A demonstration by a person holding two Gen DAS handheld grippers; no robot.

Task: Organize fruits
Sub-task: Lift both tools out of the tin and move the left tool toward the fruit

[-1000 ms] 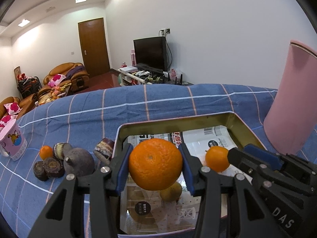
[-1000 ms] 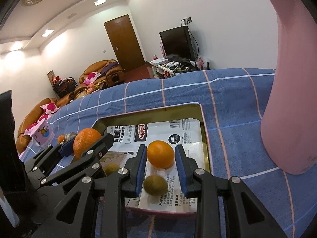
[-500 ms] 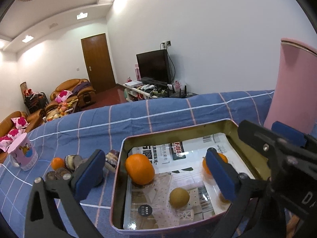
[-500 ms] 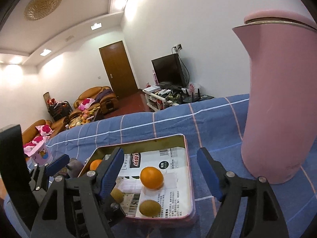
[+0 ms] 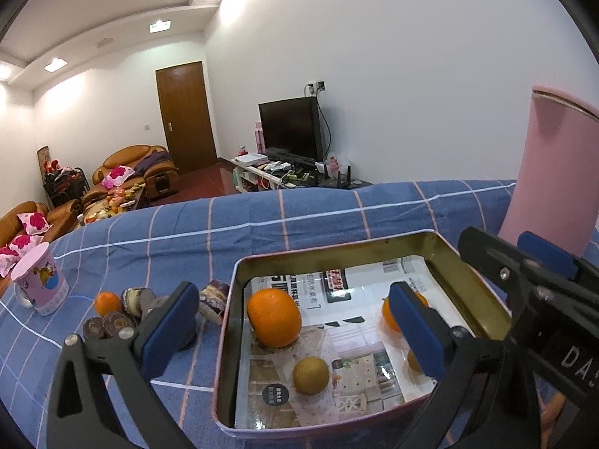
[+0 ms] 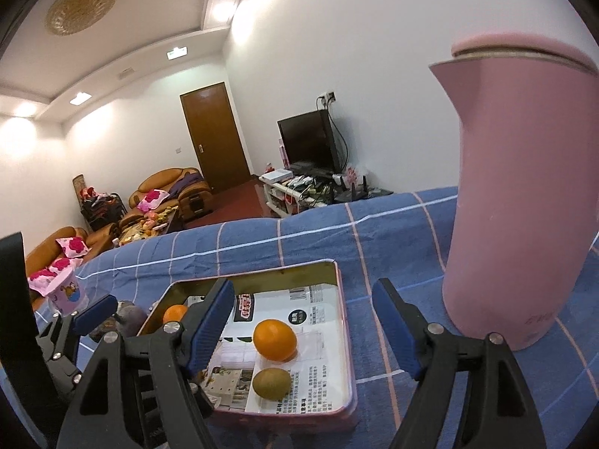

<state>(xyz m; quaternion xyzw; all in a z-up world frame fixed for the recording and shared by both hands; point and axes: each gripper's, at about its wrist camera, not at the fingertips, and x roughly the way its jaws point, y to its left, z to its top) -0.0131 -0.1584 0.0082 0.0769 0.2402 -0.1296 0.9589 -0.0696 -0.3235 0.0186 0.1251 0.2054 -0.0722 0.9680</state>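
Observation:
A shallow metal tray [image 5: 239, 273] lined with printed paper lies on the blue checked cloth. A large orange [image 5: 274, 317] and a kiwi [image 5: 311, 375] rest inside it, clear of any pad. My left gripper [image 5: 292, 293] hangs open and wide above the tray's near left part, holding nothing. A smaller orange [image 6: 275, 338] and a second kiwi [image 6: 272, 383] lie in the tray below my right gripper [image 6: 302, 288], which is open and empty. In the left wrist view the left gripper's right finger half hides that smaller orange [image 5: 385, 312].
Left of the tray lie a small orange [image 5: 106, 302] and several dark purple fruits [image 5: 112, 323]. A pink printed cup [image 5: 39, 284] stands further left. A tall pink jug [image 6: 516, 205] stands close to the tray's right side. The cloth's far edge drops off to the room.
Both grippers opened and let go: the large orange and the smaller orange now rest in the tray. Both grippers have lifted and tilted up, so the fruit sits lower in view.

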